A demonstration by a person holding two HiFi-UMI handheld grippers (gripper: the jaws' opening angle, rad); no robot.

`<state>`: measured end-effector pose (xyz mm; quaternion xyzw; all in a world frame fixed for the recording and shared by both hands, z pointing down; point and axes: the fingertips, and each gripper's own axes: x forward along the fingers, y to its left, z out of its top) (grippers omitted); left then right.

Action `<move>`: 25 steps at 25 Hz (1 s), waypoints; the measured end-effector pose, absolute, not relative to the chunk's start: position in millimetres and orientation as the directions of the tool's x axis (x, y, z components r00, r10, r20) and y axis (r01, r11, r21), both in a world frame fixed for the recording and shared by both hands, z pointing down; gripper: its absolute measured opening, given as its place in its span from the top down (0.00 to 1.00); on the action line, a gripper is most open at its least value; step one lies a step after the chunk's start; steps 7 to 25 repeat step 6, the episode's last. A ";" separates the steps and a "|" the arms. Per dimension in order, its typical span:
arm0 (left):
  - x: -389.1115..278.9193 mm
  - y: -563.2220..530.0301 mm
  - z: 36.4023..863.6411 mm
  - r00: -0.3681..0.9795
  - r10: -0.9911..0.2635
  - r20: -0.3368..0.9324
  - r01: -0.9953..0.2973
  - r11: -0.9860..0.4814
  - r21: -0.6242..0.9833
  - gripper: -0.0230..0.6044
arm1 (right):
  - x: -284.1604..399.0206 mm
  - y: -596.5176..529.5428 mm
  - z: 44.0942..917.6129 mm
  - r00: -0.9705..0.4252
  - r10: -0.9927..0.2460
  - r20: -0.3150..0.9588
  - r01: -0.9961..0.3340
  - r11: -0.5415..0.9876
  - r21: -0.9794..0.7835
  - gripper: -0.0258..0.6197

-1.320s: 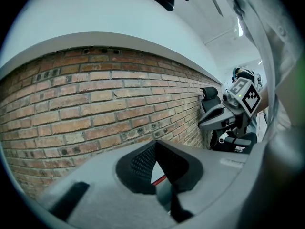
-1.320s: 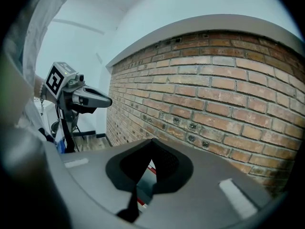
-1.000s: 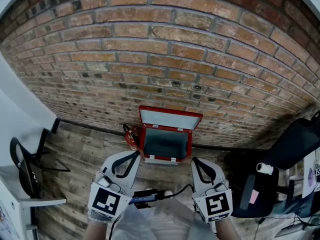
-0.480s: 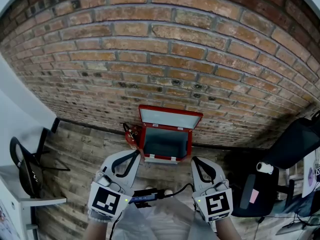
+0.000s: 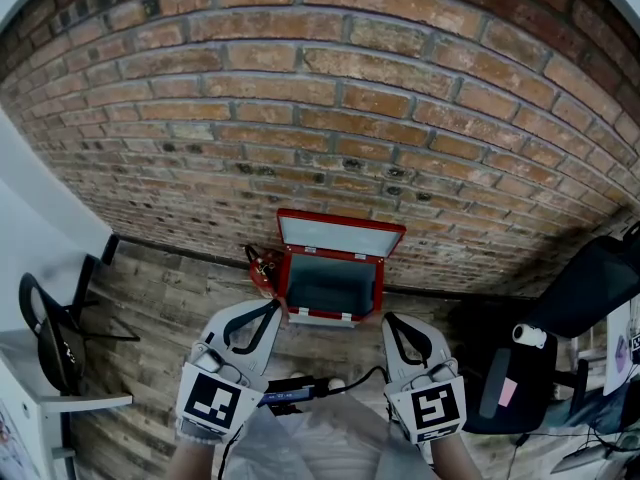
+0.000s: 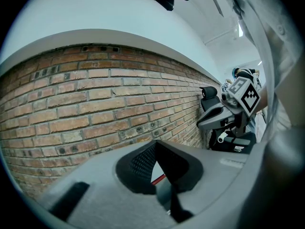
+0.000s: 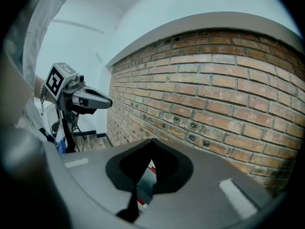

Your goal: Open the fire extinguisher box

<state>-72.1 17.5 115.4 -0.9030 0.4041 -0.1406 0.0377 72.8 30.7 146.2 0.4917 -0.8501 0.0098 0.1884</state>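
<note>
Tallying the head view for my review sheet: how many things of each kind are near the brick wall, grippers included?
Fire extinguisher box: 1
Fire extinguisher: 1
Grippers: 2, left gripper and right gripper
Office chair: 1
Total: 5

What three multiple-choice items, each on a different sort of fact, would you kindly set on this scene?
1. Where does the fire extinguisher box stand?
A. on the floor against the brick wall
B. on a table
C. hung high up

2. What colour is the box's outside?
A. yellow
B. red
C. green

3. How is the box's lid?
A. shut and latched
B. taken off and laid flat
C. raised open

Answers: 1 A, as the head view shows it on the wooden floor at the foot of the bricks; 2 B, as its rim and walls are red; 3 C, as the lid stands up behind the box and the inside shows.
</note>
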 end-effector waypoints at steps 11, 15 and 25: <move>-70.9 15.5 117.4 0.635 -0.739 0.227 -0.718 -0.672 -0.179 0.97 | 72.6 28.9 146.3 -0.449 -0.831 0.328 -0.838 0.519 0.166 0.95; -70.9 15.5 117.4 0.635 -0.739 0.227 -0.718 -0.672 -0.179 0.97 | 72.6 28.9 146.3 -0.449 -0.831 0.328 -0.838 0.519 0.166 0.95; -70.9 15.5 117.4 0.635 -0.739 0.227 -0.718 -0.672 -0.179 0.97 | 72.6 28.9 146.3 -0.449 -0.831 0.328 -0.838 0.519 0.166 0.95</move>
